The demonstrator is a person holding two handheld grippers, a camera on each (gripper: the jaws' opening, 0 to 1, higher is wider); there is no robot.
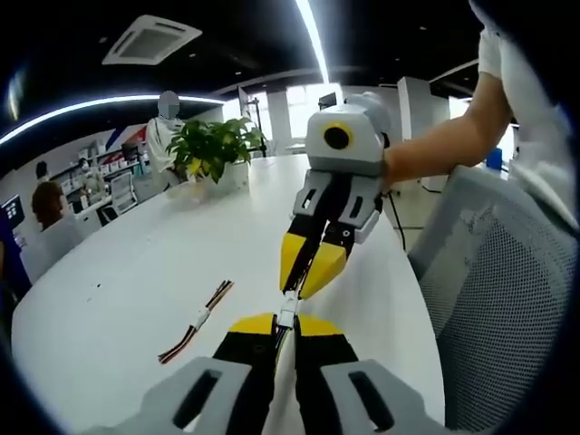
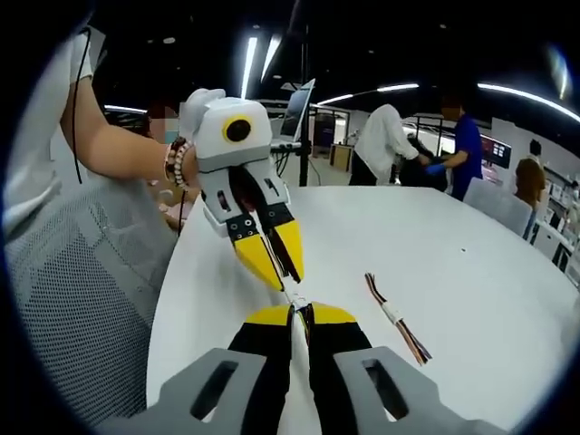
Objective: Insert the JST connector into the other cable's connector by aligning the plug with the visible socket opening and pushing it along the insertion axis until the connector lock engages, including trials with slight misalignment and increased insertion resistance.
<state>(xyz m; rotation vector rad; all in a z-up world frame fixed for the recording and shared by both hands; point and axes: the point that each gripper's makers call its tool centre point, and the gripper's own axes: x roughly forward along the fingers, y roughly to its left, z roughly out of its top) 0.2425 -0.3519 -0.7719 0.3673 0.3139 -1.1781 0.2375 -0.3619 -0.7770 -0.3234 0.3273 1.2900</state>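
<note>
Left gripper view: connector (image 1: 287, 313) mostly hidden btwn grippers' tips.

you've got a white table (image 1: 136, 272) with a rounded edge, smooth and glossy, overhead light strips reflecting faintly on it. in the right gripper view the same table (image 2: 471, 272) spreads out to the right. lying flat on it is a spare cable bundle (image 1: 195, 323), multicoloured wires with a small white connector about midway, running diagonally; in the right gripper view that cable bundle (image 2: 397, 317) sits just beside the near jaws, apart from them. at the far end a potted plant (image 1: 213, 149) with broad green leaves stands on the tabletop. a mesh chair (image 1: 489, 290) sits against the table's near edge.
</note>
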